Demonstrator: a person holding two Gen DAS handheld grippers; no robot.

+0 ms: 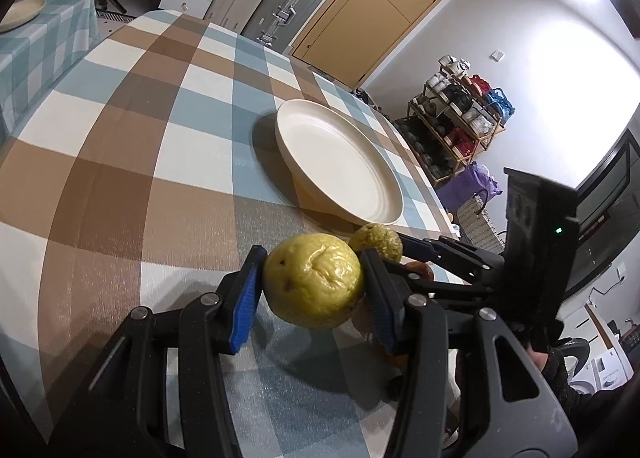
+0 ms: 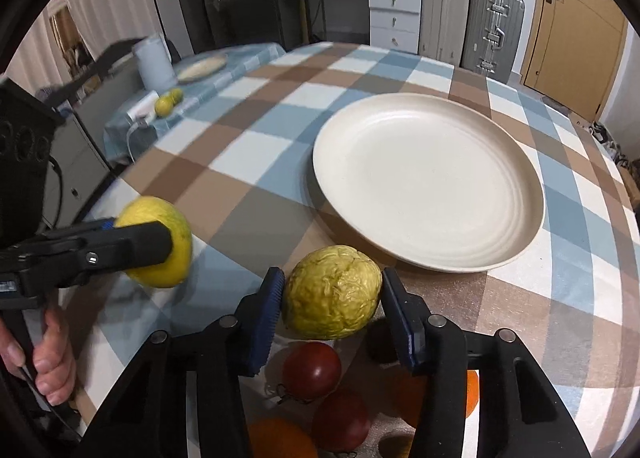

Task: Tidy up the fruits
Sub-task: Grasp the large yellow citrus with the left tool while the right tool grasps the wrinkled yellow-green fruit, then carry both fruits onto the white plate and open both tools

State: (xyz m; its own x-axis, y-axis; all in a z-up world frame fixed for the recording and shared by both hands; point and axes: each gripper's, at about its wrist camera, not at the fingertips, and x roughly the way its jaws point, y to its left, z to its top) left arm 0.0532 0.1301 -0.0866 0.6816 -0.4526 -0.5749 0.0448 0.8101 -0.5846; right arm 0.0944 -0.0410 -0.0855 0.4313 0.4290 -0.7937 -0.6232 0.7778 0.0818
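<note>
My left gripper (image 1: 314,286) is shut on a smooth yellow fruit (image 1: 314,284) and holds it above the checked tablecloth; it also shows in the right wrist view (image 2: 160,242). My right gripper (image 2: 332,294) is shut on a wrinkled yellow-green fruit (image 2: 332,292), seen behind the first fruit in the left wrist view (image 1: 376,240). An empty white plate (image 1: 340,161) (image 2: 428,181) sits just beyond both grippers. Below the right gripper lie two dark red fruits (image 2: 312,370) (image 2: 342,424) and two oranges (image 2: 468,394) (image 2: 280,440) on the table.
The table (image 1: 120,145) carries a brown, blue and white checked cloth. A second table at the left holds a small plate (image 2: 202,67), a white jug (image 2: 154,61) and two green-yellow fruits (image 2: 168,101). Suitcases, drawers and a door stand behind.
</note>
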